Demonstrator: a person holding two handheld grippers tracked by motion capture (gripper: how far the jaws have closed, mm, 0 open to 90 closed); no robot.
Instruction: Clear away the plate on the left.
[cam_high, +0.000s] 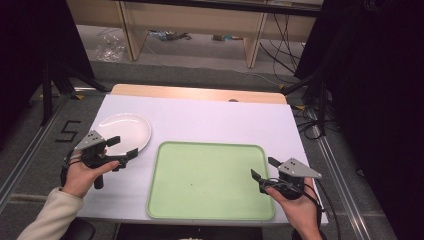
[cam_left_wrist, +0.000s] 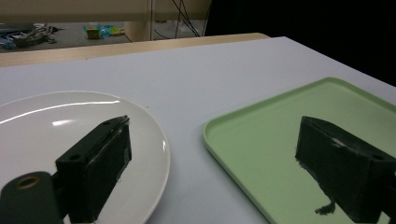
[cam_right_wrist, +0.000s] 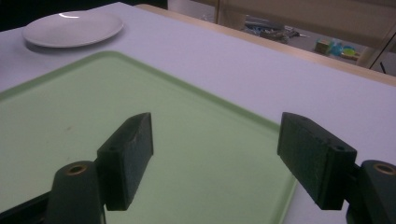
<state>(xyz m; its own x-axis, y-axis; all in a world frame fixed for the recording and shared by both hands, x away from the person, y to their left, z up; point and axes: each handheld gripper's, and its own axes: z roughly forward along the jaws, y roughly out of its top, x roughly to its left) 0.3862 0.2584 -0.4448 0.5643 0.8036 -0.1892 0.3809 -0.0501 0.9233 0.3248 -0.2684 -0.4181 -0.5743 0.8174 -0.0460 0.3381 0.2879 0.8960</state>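
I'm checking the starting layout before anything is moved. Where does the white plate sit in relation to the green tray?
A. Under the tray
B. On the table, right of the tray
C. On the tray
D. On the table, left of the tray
D: in the high view the white plate rests on the table just off the green tray's left far corner, apart from it.
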